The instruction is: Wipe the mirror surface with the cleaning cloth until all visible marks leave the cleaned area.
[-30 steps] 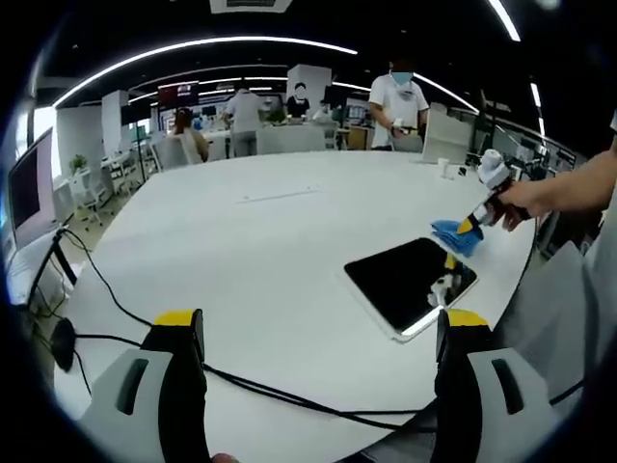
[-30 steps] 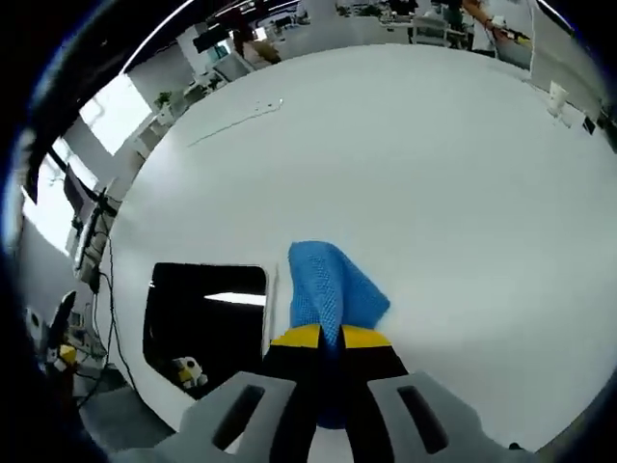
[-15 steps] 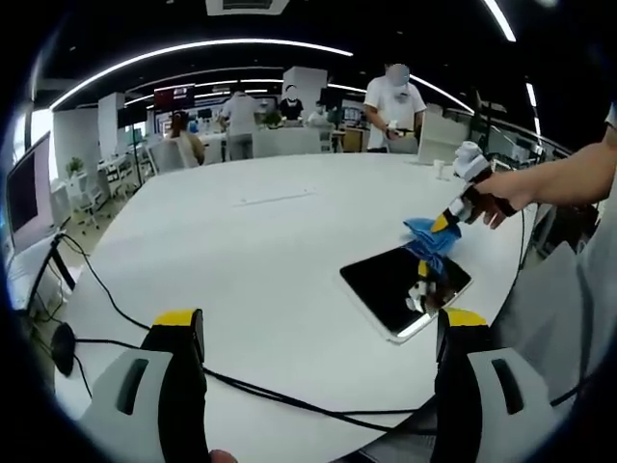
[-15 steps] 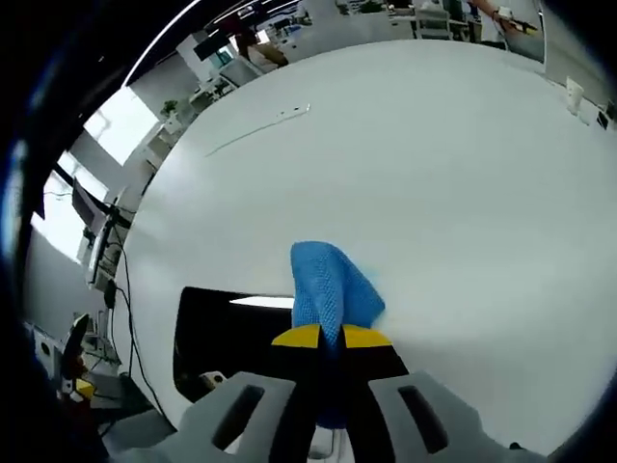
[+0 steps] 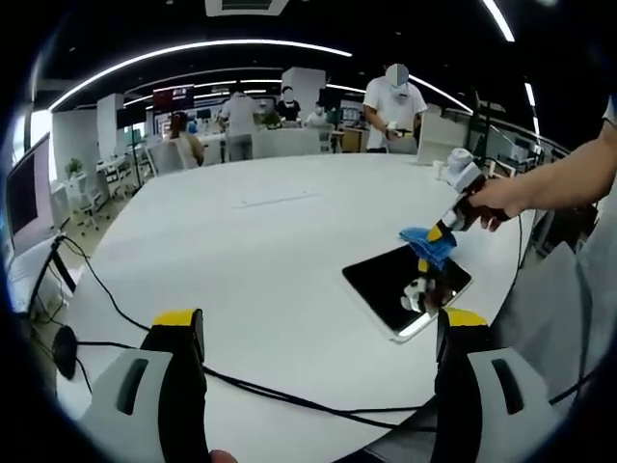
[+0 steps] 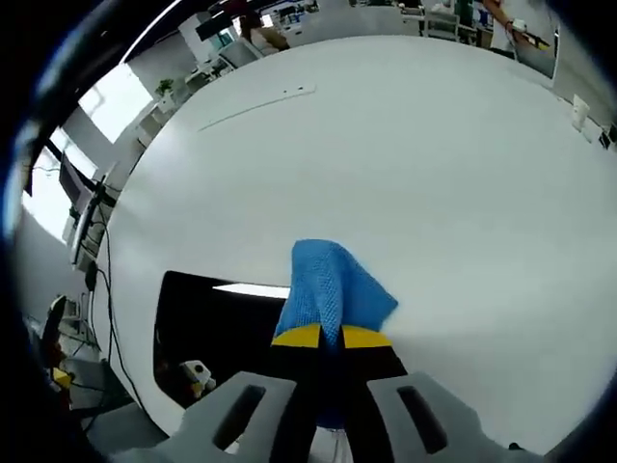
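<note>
A dark rectangular mirror [image 5: 405, 285] lies flat on the round white table [image 5: 260, 251], near its right edge. My right gripper [image 5: 439, 231] hangs over the mirror's far corner, shut on a blue cleaning cloth [image 5: 424, 242]. In the right gripper view the cloth [image 6: 333, 294] sticks out from the yellow-tipped jaws, over the mirror's [image 6: 217, 328] right edge. The glass reflects that gripper. My left gripper [image 5: 313, 328] stands open at the table's near edge, nothing between its fingers.
A black cable [image 5: 125, 313] runs across the table's near left side. A thin strip [image 5: 278, 198] lies mid-table. Several people stand beyond the far edge. A small cup [image 6: 578, 109] sits at the table's far right.
The right gripper with the cloth has moved from beside the mirror's far corner to over it, shifting slightly between the frames. The left gripper has stayed in place.
</note>
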Demonstrator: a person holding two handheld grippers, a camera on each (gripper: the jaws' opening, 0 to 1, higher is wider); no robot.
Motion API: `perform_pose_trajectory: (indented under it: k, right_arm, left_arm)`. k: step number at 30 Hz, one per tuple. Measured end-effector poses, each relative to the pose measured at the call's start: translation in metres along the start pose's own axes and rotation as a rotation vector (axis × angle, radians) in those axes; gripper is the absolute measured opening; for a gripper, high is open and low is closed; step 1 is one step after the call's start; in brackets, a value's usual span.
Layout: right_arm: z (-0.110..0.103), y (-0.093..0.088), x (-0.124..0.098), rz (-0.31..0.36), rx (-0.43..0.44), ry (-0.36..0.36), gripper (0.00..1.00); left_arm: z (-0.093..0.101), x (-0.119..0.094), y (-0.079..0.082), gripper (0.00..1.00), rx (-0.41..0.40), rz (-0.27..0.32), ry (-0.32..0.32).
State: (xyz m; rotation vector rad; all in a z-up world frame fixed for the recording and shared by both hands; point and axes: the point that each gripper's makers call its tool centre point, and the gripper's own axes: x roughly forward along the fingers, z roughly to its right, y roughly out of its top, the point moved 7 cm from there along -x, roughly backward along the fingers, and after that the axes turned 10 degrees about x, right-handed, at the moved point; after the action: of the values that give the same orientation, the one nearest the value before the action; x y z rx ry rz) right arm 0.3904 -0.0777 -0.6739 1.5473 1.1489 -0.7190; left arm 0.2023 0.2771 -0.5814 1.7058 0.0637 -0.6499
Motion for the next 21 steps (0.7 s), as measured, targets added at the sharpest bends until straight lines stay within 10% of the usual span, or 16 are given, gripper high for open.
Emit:
perform_pose_trajectory:
  k: [21]
  right_arm:
    - [-0.035,-0.003,0.014,-0.065,-0.002,-0.011,0.00]
  left_arm:
    - [-0.014,0.014,0.006,0.99,0.016,0.000,-0.067]
